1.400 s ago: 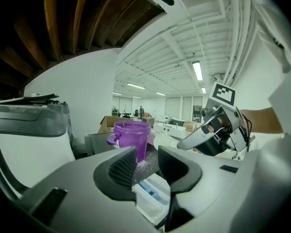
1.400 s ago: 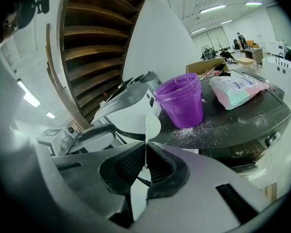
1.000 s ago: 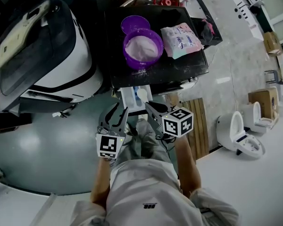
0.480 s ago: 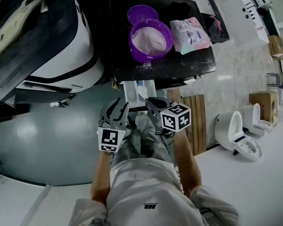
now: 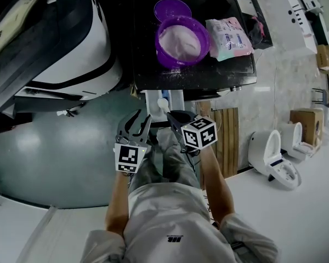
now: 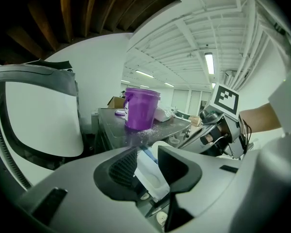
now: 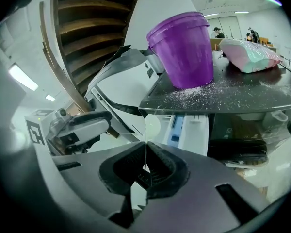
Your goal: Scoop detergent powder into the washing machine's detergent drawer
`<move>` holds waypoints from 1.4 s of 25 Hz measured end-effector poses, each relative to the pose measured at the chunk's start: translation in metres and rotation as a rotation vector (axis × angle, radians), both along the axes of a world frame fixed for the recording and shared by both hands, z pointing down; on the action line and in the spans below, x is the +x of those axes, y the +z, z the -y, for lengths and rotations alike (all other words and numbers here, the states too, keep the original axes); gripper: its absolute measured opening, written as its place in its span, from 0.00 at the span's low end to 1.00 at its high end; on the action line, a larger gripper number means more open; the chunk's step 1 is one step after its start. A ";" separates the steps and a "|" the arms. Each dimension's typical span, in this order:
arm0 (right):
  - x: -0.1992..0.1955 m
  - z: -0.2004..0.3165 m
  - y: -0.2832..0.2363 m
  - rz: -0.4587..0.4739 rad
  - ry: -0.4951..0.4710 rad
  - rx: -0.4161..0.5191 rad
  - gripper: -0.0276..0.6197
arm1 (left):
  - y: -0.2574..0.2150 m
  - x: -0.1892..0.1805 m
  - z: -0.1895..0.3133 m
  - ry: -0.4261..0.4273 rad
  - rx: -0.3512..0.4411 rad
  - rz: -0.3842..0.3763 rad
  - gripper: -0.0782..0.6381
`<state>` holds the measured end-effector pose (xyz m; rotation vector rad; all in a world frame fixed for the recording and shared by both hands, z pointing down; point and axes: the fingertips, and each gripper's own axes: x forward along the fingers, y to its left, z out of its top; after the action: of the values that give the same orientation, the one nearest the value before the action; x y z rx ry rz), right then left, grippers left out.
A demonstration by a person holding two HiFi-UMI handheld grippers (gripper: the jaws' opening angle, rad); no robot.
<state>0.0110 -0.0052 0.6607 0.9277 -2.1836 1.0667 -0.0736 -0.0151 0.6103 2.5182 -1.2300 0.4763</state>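
Jaws of the left gripper (image 5: 136,126) stand apart, empty, the detergent drawer (image 5: 175,98) just ahead. The right gripper (image 5: 172,118) pinches a thin scoop (image 7: 153,125) over it, with the powder tub (image 5: 182,37) beyond. A tilted scoop would likely spill powder outside the drawer.

Head view steeply down; gripper views low, close, facing shared purple tub (image 7: 184,52).

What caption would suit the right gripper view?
Right gripper holds a scoop before the open drawer, purple tub above.
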 end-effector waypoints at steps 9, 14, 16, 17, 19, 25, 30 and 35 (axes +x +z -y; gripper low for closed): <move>-0.003 -0.001 0.016 -0.118 -0.076 0.017 0.05 | 0.006 -0.003 -0.001 -0.027 -0.013 -0.003 0.31; -0.003 -0.001 0.021 -0.196 -0.110 0.032 0.05 | 0.006 -0.004 -0.002 -0.035 -0.013 0.000 0.31; -0.003 -0.001 0.023 -0.226 -0.121 0.039 0.05 | 0.006 -0.004 -0.002 -0.038 -0.013 -0.002 0.31; -0.003 0.000 0.023 -0.240 -0.127 0.044 0.05 | 0.006 -0.004 -0.002 -0.039 -0.013 -0.003 0.31; -0.004 0.000 0.024 -0.269 -0.143 0.057 0.05 | 0.006 -0.005 -0.002 -0.043 -0.014 -0.004 0.31; -0.008 -0.001 0.027 -0.362 -0.190 0.093 0.05 | 0.007 -0.008 -0.003 -0.050 -0.016 -0.005 0.31; -0.010 -0.002 0.031 -0.436 -0.232 0.147 0.05 | 0.007 -0.009 -0.004 -0.050 -0.015 -0.001 0.31; -0.009 -0.002 0.032 -0.542 -0.265 0.222 0.05 | 0.008 -0.011 -0.006 -0.050 -0.013 0.003 0.31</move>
<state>0.0025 -0.0031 0.6928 0.8653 -1.9115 0.3906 -0.0846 -0.0095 0.6182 2.4707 -1.2839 0.4750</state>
